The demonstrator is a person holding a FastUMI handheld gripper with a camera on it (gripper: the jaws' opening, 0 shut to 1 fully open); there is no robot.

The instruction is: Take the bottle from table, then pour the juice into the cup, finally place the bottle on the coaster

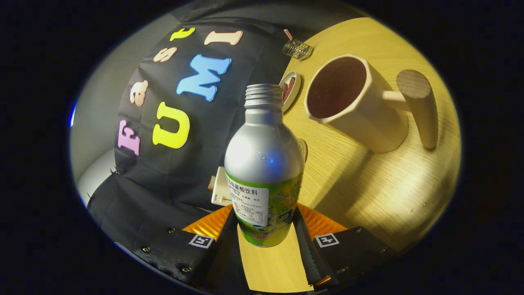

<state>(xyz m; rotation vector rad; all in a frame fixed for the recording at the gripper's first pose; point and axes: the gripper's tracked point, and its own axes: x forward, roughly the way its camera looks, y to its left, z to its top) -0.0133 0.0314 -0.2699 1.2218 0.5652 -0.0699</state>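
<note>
The gripper (265,229) has the silver aluminium bottle with the green label (264,164) squeezed between its two fingers, one pressing each side of the lower body, jaws closed down to the bottle's width. The bottle's long axis runs straight away from the fingers, with its open threaded mouth pointing ahead and the base nearest the camera. Beyond and to the right on the pale wooden round table (368,184) stands the cream faceted cup with a thick wooden peg handle (356,102), its dark opening facing this way. Just behind the bottle's neck sits a small round coaster with a reddish picture (290,88), beside the cup. Further back lies a little wire clip (296,49).
</note>
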